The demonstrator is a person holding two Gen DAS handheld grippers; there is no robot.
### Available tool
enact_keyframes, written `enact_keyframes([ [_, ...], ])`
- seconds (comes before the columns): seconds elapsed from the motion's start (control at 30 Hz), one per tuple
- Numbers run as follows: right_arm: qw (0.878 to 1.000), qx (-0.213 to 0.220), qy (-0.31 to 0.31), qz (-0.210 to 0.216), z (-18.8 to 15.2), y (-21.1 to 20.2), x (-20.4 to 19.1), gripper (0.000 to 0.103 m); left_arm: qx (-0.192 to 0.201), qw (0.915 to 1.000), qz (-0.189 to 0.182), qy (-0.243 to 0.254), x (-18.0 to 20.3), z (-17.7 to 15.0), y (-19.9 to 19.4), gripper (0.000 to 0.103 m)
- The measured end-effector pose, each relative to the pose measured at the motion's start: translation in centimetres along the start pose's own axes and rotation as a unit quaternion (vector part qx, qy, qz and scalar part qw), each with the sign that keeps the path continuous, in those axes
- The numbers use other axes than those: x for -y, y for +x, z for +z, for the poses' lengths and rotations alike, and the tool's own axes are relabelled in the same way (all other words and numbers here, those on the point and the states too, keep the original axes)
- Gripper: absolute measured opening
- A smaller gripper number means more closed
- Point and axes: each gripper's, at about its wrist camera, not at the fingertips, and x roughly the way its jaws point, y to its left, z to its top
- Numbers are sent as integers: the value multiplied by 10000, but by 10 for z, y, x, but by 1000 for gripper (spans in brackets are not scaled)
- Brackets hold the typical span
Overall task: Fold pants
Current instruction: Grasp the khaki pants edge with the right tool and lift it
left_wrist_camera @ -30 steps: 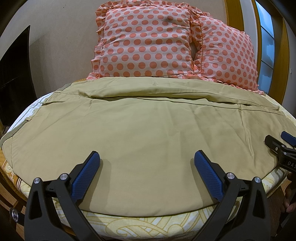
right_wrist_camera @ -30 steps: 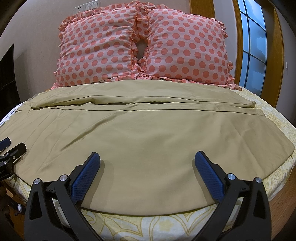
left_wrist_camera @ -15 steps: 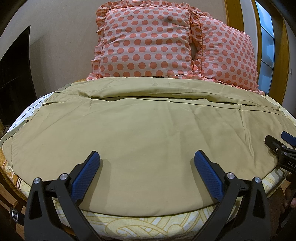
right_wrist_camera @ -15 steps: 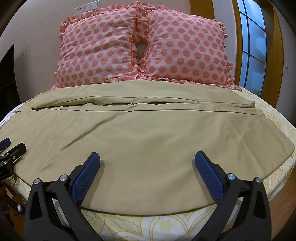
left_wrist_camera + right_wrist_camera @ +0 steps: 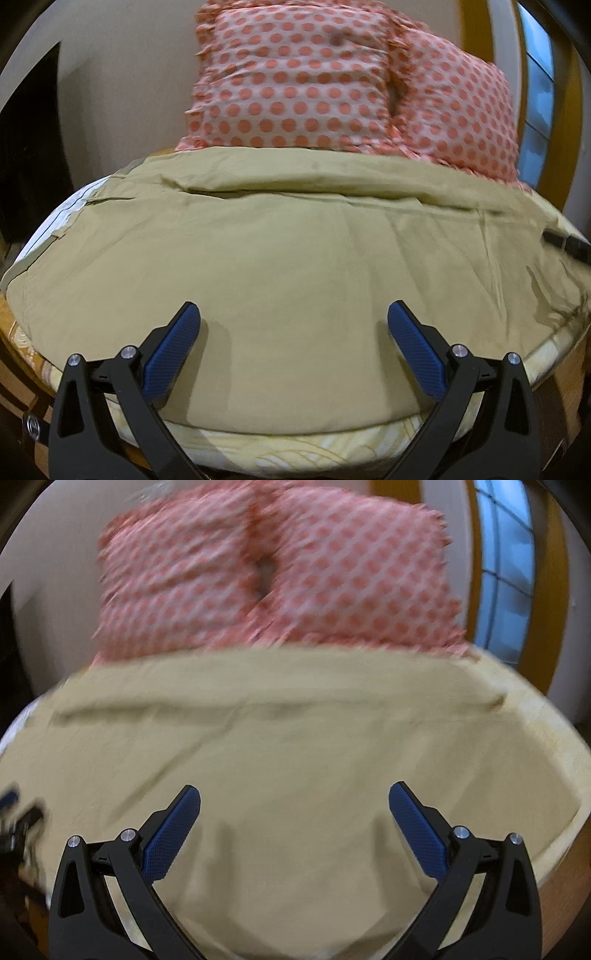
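Note:
Khaki pants (image 5: 295, 258) lie spread flat across the bed, one leg folded along the far side near the pillows; they also fill the right wrist view (image 5: 295, 760), which is blurred. My left gripper (image 5: 293, 314) is open and empty, hovering over the near edge of the pants. My right gripper (image 5: 294, 794) is open and empty over the near part of the pants, further right. The right gripper shows as a dark shape at the right edge of the left wrist view (image 5: 569, 243); the left gripper shows blurred at the left edge of the right wrist view (image 5: 18, 816).
Two pink polka-dot pillows (image 5: 332, 74) lean against the wall at the head of the bed. A yellow patterned bedsheet (image 5: 295, 450) shows at the near edge. A window with a wooden frame (image 5: 506, 572) is at the right. A dark opening (image 5: 26, 147) is at the left.
Both grippers have moved forward over the pants, the right one faster, blurring its view. The right gripper now sits further in and higher in the left view. Both stay open.

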Motion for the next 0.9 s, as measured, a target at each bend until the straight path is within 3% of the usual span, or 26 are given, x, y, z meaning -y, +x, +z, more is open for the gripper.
enact_keyframes([
  [0.1,9980,-121,419,-468,59,44,37,102,54,9989,-20,-472,-15,21,-1,101],
  [0.2,9857,-625,1301,-865,109,112,83,102,131,9958,100,-904,-33,42,-2,101],
  [0.3,9571,-1258,2338,-1162,137,181,127,95,189,9948,296,-959,-39,58,1,101],
  [0.37,9425,-1489,2674,-1345,147,216,145,88,200,9949,461,-877,-39,66,4,101],
  [0.5,9218,-1743,2726,-2134,154,266,160,88,265,9952,653,-685,-37,77,10,101],
  [0.53,9198,-1819,2586,-2323,151,273,159,89,252,9954,663,-641,-36,79,14,101],
  [0.6,9284,-1685,2027,-2617,152,282,148,87,200,9960,654,-576,-34,80,19,101],
  [0.67,9404,-1520,1957,-2328,147,281,147,69,151,9964,641,-539,-33,80,23,101],
  [0.7,9446,-1462,1881,-2257,145,280,147,66,132,9966,621,-522,-33,79,25,101],
  [0.77,9511,-1341,1875,-2056,142,278,153,29,120,9968,588,-522,-33,79,27,101],
  [0.83,9528,-1223,2279,-1588,138,269,175,9,105,9970,557,-534,-34,79,27,101],
  [0.9,9492,-950,2832,-993,131,255,194,5,125,9968,563,-552,-35,78,24,101],
])
